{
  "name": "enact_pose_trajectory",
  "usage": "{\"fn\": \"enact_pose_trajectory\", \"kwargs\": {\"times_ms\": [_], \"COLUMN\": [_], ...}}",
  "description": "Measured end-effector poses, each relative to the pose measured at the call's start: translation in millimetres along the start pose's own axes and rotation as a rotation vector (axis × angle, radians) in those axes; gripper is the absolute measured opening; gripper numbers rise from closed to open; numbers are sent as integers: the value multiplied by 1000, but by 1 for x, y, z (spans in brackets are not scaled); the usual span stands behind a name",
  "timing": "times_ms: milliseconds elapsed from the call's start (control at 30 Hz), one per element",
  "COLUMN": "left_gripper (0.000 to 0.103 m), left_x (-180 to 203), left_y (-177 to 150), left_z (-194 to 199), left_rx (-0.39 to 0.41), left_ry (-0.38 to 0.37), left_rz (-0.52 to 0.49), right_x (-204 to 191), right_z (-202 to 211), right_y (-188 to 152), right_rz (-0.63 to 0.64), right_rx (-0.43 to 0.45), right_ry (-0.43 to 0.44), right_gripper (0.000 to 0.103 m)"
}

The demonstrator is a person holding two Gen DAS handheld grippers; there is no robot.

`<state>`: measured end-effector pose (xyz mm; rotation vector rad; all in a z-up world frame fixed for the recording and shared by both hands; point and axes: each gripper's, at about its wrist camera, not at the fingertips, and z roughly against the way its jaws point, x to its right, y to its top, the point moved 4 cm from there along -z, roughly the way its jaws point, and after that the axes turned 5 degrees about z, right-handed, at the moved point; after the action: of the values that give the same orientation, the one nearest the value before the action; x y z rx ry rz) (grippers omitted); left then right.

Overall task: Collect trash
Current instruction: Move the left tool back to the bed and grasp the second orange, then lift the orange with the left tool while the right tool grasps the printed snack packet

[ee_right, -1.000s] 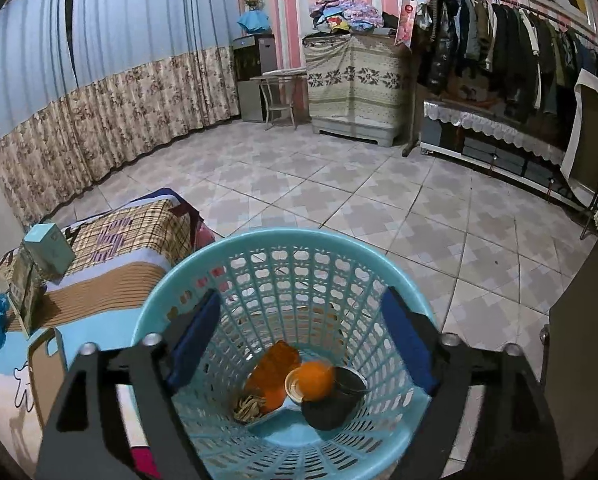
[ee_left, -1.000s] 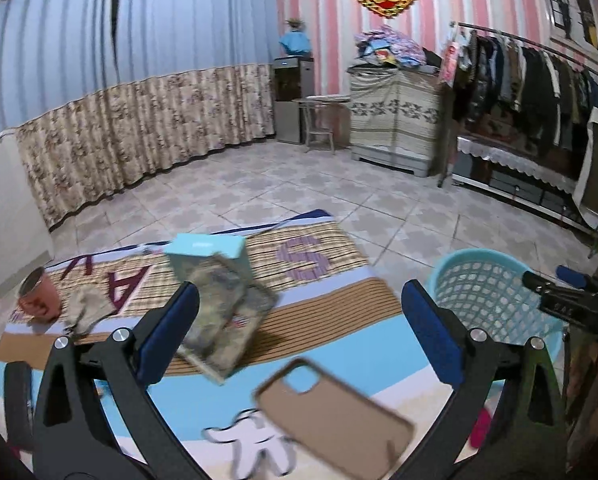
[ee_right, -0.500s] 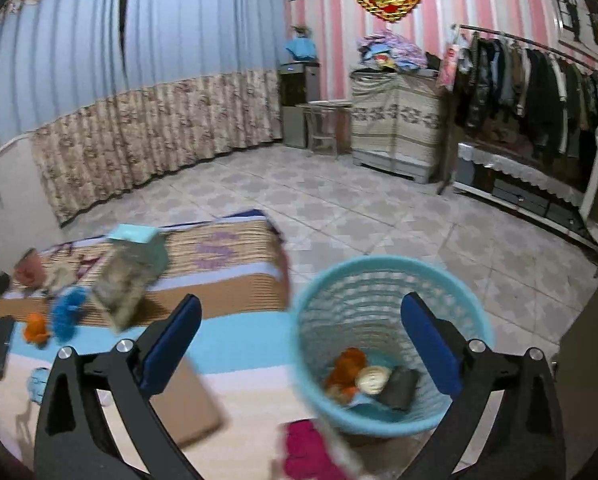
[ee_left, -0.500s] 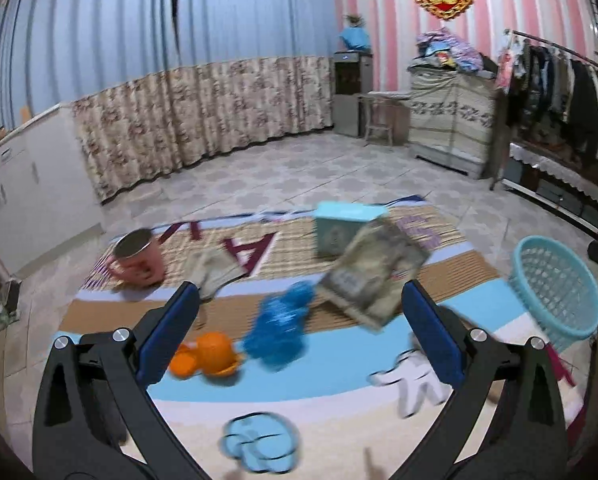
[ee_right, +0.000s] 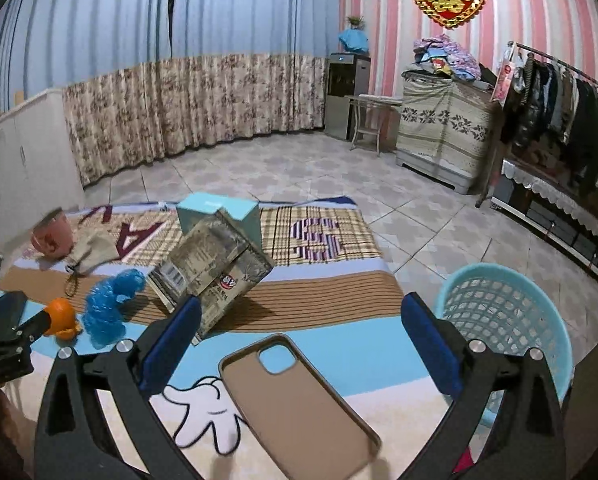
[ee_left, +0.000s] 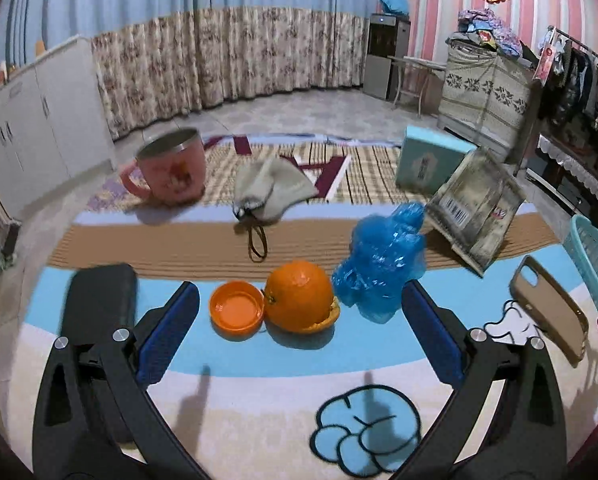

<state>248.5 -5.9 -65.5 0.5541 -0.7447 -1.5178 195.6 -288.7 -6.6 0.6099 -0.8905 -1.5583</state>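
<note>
Your left gripper [ee_left: 299, 320] is wide open, empty, with the orange peel [ee_left: 299, 295] and orange cap [ee_left: 237, 309] just ahead between the fingers. Drop lower, center on one piece, then close. Your right gripper [ee_right: 299, 328] is open too, empty; the basket [ee_right: 507, 312] sits by its right finger.

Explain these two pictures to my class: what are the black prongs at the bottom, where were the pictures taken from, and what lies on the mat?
No robot is here: a person holds a two-fingered grabbing tool in each hand, with a camera on each looking along its fingers. One picture comes from the left tool, the other from the right tool. Both are open and hold nothing. On the mat lie an orange, an orange lid, a crumpled blue plastic bag, a pink cup, a cloth pouch, a box and a phone case. The blue basket stands beside the mat.
</note>
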Motion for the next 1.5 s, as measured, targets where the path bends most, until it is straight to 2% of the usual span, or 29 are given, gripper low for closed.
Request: {"fn": "enact_pose_trajectory", "kwargs": {"times_ms": [133,267,333,533,633,933,1133,1500], "left_gripper": [96,87,71,49,44,42,42,42], "left_x": [0,4,8,2,-4,-2,3,-14], "left_y": [0,3,3,-5,-4,5,12,25], "left_z": [-16,-28,-37,-50,-48,-20,-14,-15], "left_rx": [-11,-27,-45,-91,-88,-13,8,19], "left_ry": [-12,-14,-14,-4,-23,-23,6,-2], "left_rz": [-1,-24,-44,-37,-4,-10,-53,-22], "right_x": [-2,-3,-1,-5,-8,-20,-25,-51], "right_z": [-21,-35,-40,-44,-42,-52,-65,-111], "right_y": [-5,-13,-14,-17,-17,-21,-17,-3], "right_rz": [-5,-3,-21,-8,-1,10,-35,-37], "right_rx": [-29,-64,-70,-78,-75,-106,-123,-190], "right_ry": [8,9,19,26,28,65,108,164], "right_gripper": [98,98,98,98,98,98,98,98]}}
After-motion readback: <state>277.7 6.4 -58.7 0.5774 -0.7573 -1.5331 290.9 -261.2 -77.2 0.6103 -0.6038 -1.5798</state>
